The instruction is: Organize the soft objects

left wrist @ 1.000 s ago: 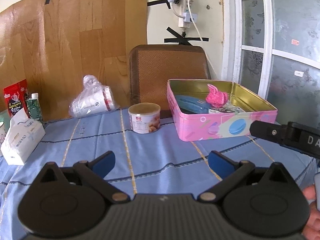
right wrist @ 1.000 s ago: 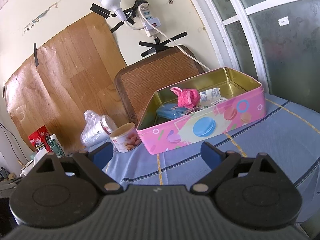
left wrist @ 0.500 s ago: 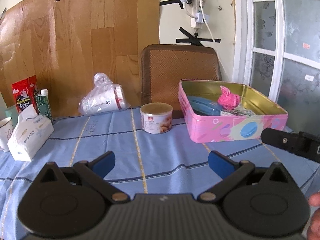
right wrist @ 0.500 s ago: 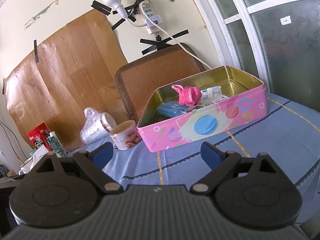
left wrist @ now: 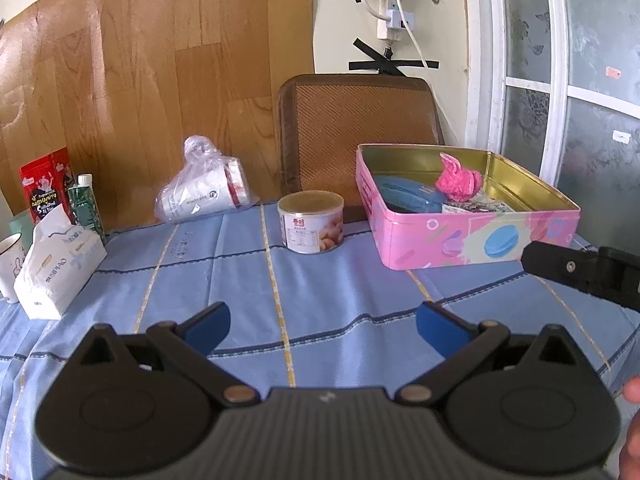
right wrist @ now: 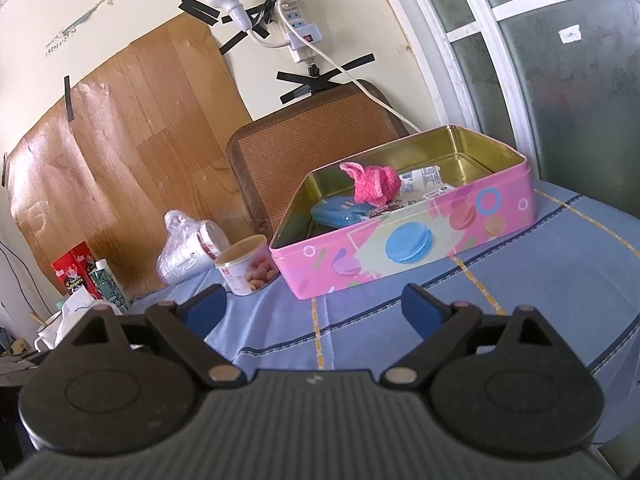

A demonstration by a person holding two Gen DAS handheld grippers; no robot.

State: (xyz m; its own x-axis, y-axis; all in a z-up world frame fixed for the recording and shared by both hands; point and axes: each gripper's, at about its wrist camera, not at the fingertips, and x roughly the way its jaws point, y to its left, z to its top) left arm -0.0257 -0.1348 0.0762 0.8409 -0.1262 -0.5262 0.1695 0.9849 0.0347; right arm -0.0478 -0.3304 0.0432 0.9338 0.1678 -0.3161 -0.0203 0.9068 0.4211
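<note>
Left gripper [left wrist: 322, 326]: fingers spread wide, nothing between them, held above the blue cloth [left wrist: 320, 280] near its front edge.
Right gripper [right wrist: 314, 306]: fingers spread wide and bare, held over the cloth in front of the tin; one of its black fingers also shows at the right edge of the left wrist view [left wrist: 576, 270].
Tin [left wrist: 472, 240]: pink, open-topped, gold inside, macaron print on its side; it stands on the cloth at the right, near the window.
Pink knit [right wrist: 374, 184]: soft pink piece lying inside the tin, resting on the things below it.
Blue case [right wrist: 340, 210]: inside the tin, at its left end, just beside the knit and partly under it.
Packets [right wrist: 424, 180]: printed white packets in the tin, to the right of the knit; their print is too small to read.
Can [left wrist: 311, 222]: round, labelled, upright on the cloth just left of the tin, apart from it.
Bagged cups [left wrist: 204, 196]: stack of paper cups in a clear bag, lying on its side behind the can.
Tissue pack [left wrist: 60, 266]: white, at the left edge of the cloth, a sheet sticking up.
Carton [left wrist: 84, 204]: green, upright behind the tissues, beside a red box [left wrist: 46, 192].
Chair [left wrist: 356, 132]: brown woven back, behind the table between can and tin.
</note>
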